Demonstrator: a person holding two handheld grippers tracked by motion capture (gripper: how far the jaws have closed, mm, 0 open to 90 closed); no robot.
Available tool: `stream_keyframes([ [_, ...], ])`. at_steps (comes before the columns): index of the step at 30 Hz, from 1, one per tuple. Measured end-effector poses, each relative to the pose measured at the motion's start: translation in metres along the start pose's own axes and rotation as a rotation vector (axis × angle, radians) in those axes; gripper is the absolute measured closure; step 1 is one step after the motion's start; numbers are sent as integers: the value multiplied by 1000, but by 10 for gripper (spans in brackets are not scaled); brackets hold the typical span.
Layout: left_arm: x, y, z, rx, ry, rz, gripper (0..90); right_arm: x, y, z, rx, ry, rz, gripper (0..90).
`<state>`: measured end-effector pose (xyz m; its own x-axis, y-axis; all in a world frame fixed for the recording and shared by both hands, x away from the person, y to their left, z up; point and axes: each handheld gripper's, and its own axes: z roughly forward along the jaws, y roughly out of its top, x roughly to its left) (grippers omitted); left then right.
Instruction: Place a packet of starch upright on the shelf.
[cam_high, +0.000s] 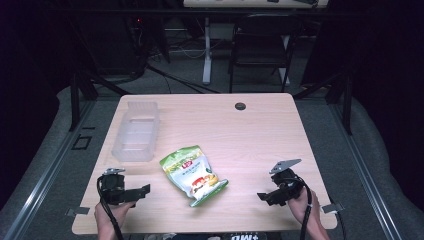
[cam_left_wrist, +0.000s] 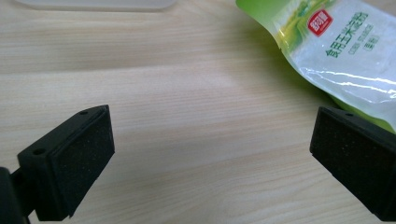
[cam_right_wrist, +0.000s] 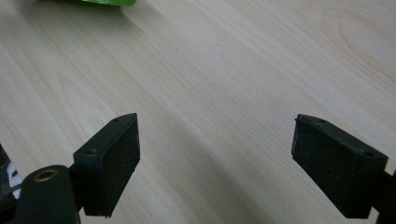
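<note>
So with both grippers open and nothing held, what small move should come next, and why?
Probably ease the left gripper toward the green and white printed snack bag. Its jaws stand wide over bare light wooden table, with the bag just beside one jaw in the left gripper view. The right gripper sits farther from the bag, and the clear plastic tray lies beyond it.
</note>
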<state>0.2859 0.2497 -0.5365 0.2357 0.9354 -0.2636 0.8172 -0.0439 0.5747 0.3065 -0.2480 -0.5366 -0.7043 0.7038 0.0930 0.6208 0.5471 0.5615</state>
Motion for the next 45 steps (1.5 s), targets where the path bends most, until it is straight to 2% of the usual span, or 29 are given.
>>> stream_keyframes([
  [5,-1,1,5,3,-21,-8,1,0,0,2,-4,11,6,148],
  [8,-5,4,8,-7,-45,-21,2,1,2,4,0,1,-5,148],
  [10,-8,5,10,-12,-45,-12,2,2,2,4,6,-8,-22,148],
  [14,-10,5,11,-17,-51,0,2,2,1,6,-5,-15,-15,148],
  [16,-10,5,10,-27,-53,-7,2,1,1,5,-1,-26,-18,148],
  [20,-11,8,10,-41,-65,-23,2,4,3,6,-10,-18,-20,148],
  [21,-12,9,11,-40,-68,-16,3,4,3,6,-3,-29,-22,148],
  [23,-13,13,12,-36,-80,1,5,5,3,5,-14,-12,-11,148],
  [26,-14,17,12,-45,-85,21,11,5,2,4,-32,-14,1,148],
  [33,-18,23,19,-48,-99,27,13,5,0,-1,-28,-22,-3,147],
  [41,-20,31,33,-41,-163,-5,58,7,4,4,-10,-10,-18,147],
  [45,-23,37,41,-26,-177,3,71,6,3,4,-19,-12,-7,147],
])
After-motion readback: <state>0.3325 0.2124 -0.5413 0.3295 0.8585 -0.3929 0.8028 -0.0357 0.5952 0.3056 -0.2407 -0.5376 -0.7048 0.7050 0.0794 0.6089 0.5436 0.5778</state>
